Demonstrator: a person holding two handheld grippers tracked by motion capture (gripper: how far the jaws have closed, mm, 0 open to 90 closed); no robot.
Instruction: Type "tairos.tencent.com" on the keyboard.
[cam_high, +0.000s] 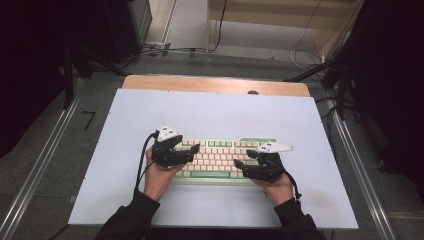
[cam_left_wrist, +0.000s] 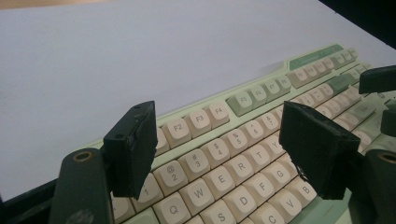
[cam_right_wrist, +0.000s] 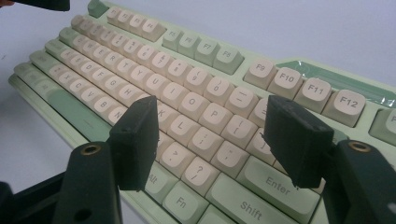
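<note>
A dim room with cables on a grey floor surrounds a wooden desk covered by a pale sheet. On the sheet lies a mint-and-cream keyboard, directly beneath both sets of fingers, its long edge running from one hand to the other.

The left gripper hangs over the keyboard's left end; in the left gripper view its fingers stand wide apart with nothing between them, above the number and letter rows. The right gripper sits over the right end, its fingers also spread and empty, just above the keys near Enter and Shift.

The keyboard looks like a stiff plastic slab, probably moderately heavy and unlikely to bend. Its smooth case could slip on the sheet, and the keycaps are loose-fitting parts that may pop off if pinched. The safer hold, I judge, is on the case's short ends or front lip, one gripper at each end, not on the keys.
</note>
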